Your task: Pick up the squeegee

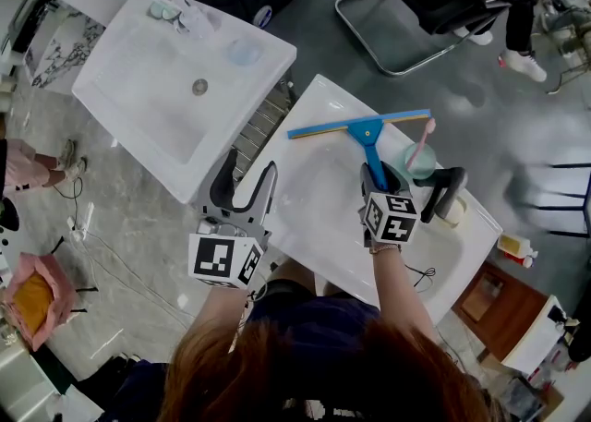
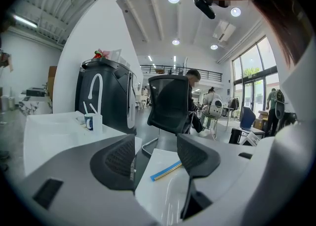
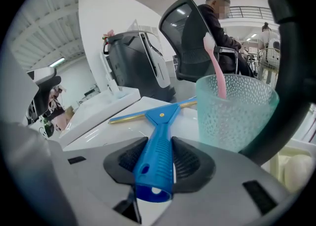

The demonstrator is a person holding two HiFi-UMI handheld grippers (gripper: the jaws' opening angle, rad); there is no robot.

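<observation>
The blue squeegee [image 1: 367, 130] lies across the white sink top [image 1: 309, 208] with its blade toward the far edge and its handle pointing back at me. My right gripper [image 1: 377, 176] is shut on the handle. In the right gripper view both pads press the ribbed handle [image 3: 156, 153], and the blade [image 3: 148, 113] stretches out ahead. My left gripper [image 1: 246, 186] hangs open over the sink top's left edge, holding nothing. In the left gripper view only the blade's end [image 2: 166, 170] shows between the open fingers [image 2: 197, 156].
A teal cup [image 1: 417, 162] holding a pink toothbrush [image 1: 422, 138] stands just right of the handle, close in the right gripper view [image 3: 232, 116]. Beside it are a black faucet [image 1: 443, 191] and soap [image 1: 452, 212]. A second white sink [image 1: 175, 88] stands left, an office chair [image 1: 406, 32] beyond.
</observation>
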